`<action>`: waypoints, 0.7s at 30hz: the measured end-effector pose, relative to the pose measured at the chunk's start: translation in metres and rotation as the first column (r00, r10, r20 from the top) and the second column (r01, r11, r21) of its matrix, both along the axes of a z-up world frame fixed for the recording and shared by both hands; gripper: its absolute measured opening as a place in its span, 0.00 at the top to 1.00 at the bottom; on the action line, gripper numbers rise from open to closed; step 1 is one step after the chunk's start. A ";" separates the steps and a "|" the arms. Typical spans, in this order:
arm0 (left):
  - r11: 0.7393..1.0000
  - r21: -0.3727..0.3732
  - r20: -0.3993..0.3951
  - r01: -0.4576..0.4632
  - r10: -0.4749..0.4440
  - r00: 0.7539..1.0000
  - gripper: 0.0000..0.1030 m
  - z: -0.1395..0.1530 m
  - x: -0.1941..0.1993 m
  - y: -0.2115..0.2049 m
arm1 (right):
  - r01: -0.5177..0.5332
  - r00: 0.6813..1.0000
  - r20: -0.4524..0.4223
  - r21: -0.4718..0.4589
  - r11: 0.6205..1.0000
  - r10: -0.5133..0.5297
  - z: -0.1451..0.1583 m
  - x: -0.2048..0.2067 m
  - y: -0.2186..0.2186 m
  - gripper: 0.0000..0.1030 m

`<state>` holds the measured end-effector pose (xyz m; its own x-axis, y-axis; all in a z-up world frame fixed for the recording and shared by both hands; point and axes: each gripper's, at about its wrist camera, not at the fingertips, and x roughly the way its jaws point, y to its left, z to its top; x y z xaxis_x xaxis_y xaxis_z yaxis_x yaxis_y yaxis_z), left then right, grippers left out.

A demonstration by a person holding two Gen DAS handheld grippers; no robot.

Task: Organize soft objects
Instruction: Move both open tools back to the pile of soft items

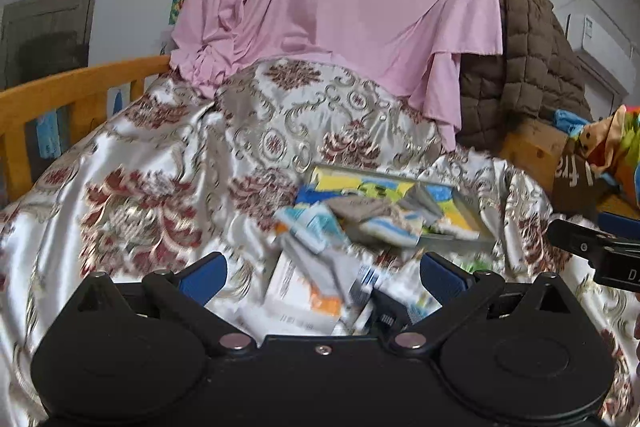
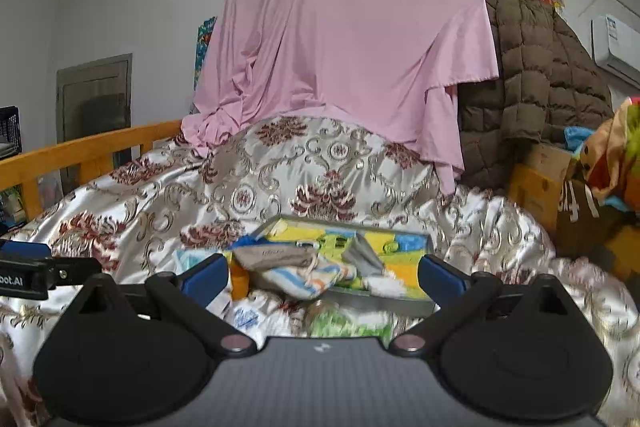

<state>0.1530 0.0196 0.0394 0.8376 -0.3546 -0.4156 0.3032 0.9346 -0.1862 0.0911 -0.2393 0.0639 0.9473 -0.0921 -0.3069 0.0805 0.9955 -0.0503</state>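
Few readable marks. Black clamp body (image 2: 24, 281) at left edge of right wrist view: white letters "oot.AI", start cut off by the frame. Same kind of black part (image 1: 618, 273) at right edge of left wrist view: a single "D". Brown cardboard box (image 2: 576, 211) far right: large pale digits, look like "4 1", partly hidden. Packets (image 1: 304, 291) near centre carry print, too blurred to read.

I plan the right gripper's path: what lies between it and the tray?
In the right wrist view, between the right gripper and the tray lies a striped cloth, draped over the tray's near edge.
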 end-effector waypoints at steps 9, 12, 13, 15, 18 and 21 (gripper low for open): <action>0.998 0.067 -0.071 0.017 -0.012 0.997 0.01 -0.034 -0.011 0.018 | 0.007 0.995 -0.096 0.027 1.000 -0.004 -0.038 -0.020 0.011 0.00; 0.995 0.092 -0.096 0.033 -0.024 0.995 0.01 -0.046 -0.011 0.020 | 0.005 0.991 -0.135 0.040 0.999 0.001 -0.049 -0.021 0.012 0.00; 0.994 0.100 -0.101 0.037 -0.027 0.995 0.01 -0.048 -0.011 0.020 | 0.005 0.989 -0.146 0.042 0.999 0.001 -0.052 -0.021 0.013 0.00; 0.992 0.119 -0.111 0.052 -0.039 0.993 0.01 -0.053 -0.011 0.020 | 0.000 0.984 -0.177 0.047 0.999 0.008 -0.059 -0.019 0.015 0.00; 0.985 0.147 -0.120 0.087 -0.070 0.990 0.01 -0.060 -0.011 0.016 | -0.018 0.976 -0.216 0.054 0.998 0.030 -0.070 -0.016 0.018 0.00; 0.976 0.180 -0.126 0.121 -0.099 0.987 0.01 -0.066 -0.011 0.012 | -0.048 0.963 -0.261 0.058 0.997 0.061 -0.082 -0.014 0.021 0.00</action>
